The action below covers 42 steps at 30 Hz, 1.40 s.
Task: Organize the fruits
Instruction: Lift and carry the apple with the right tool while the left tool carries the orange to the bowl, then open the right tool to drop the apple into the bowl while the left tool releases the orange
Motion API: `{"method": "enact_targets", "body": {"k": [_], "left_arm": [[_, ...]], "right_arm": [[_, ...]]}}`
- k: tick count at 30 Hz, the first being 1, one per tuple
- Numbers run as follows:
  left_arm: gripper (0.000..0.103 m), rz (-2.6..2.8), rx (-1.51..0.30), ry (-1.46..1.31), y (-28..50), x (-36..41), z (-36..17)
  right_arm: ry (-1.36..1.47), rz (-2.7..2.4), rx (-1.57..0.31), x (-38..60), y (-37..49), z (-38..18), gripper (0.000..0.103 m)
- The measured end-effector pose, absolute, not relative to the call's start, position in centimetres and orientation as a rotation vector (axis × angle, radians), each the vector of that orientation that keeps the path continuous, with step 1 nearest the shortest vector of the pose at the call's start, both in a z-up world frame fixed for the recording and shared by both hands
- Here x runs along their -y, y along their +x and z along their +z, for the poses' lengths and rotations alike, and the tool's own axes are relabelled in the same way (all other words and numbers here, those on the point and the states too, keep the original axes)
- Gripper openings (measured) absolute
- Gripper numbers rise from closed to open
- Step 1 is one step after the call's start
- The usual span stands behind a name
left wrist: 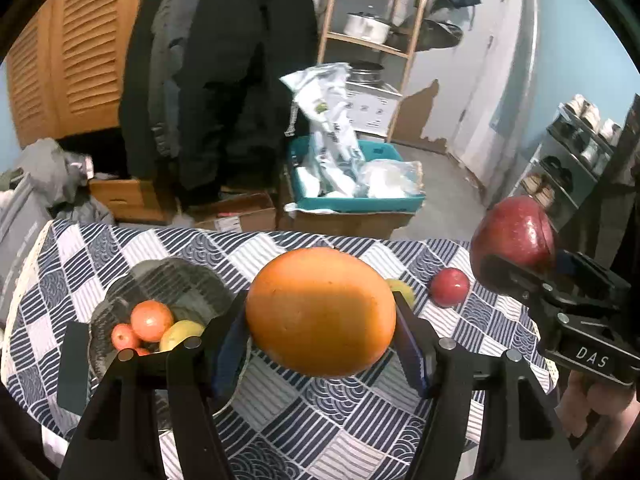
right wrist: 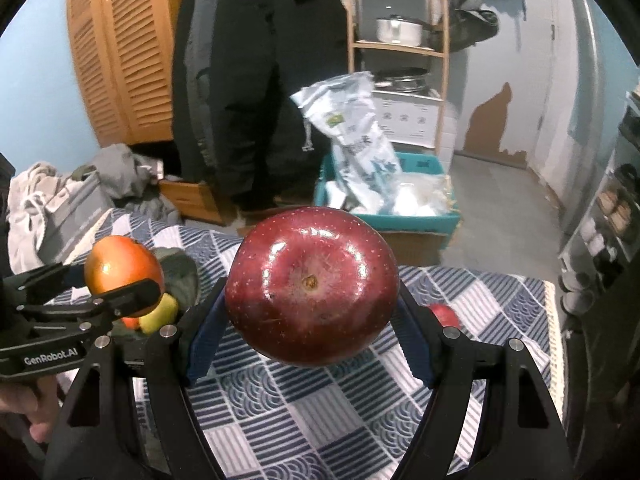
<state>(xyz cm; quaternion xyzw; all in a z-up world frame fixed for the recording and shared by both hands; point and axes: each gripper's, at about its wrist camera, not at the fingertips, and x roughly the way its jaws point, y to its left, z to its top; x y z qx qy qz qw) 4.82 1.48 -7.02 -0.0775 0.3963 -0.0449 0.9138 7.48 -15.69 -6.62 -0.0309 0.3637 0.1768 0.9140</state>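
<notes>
My left gripper (left wrist: 320, 320) is shut on a large orange (left wrist: 320, 312) and holds it above the checked tablecloth (left wrist: 320, 420). My right gripper (right wrist: 312, 292) is shut on a dark red apple (right wrist: 312, 284), also held in the air; that apple shows at the right of the left wrist view (left wrist: 514, 232). The orange shows at the left of the right wrist view (right wrist: 122, 270). A glass bowl (left wrist: 188, 276) to the left holds several small fruits, among them an orange one (left wrist: 152, 320) and a yellow one (left wrist: 180, 334). A small red fruit (left wrist: 449, 287) and a yellow-green fruit (left wrist: 404, 290) lie on the cloth.
The table's far edge (left wrist: 280, 232) runs behind the fruits. Beyond it stand a teal crate with plastic bags (left wrist: 352, 184), cardboard boxes (left wrist: 240, 216), hanging dark coats (left wrist: 216, 80) and a wooden shelf with pots (left wrist: 372, 28).
</notes>
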Motion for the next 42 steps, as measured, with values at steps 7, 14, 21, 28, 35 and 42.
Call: {"method": "enact_targets", "body": {"k": [7,14,21,28,35,42], "left_arm": [[0.068,-0.028,-0.832,-0.195,4.8,-4.8,-7.8],[0.068,0.054,-0.857,-0.233,4.7,-8.9,-9.3],[0.068,0.138,-0.900,-0.273,4.5,-12.9,-11.4],[0.068,0.214,-0.947,-0.315,3.9,-16.2,-13.9],[0.068,0.266,-1.001,-0.343,3.8,-18.3,-16.9],[0.068,0.296,-1.075,-0.354,3.7,-19.3,-19.8]], "right_arm": [[-0.074,0.424,-0.772,12.0,8.6,-7.1,0.077],[-0.080,0.480,-0.817,8.0,10.2,-8.3,0.077],[-0.109,0.534,-0.856,3.6,11.9,-10.4,0.077],[-0.168,0.588,-0.909,-0.5,12.7,-13.3,0.077],[-0.202,0.626,-0.989,-3.5,13.4,-16.4,0.077],[-0.245,0.633,-1.062,-5.3,13.8,-19.5,0.077]]}}
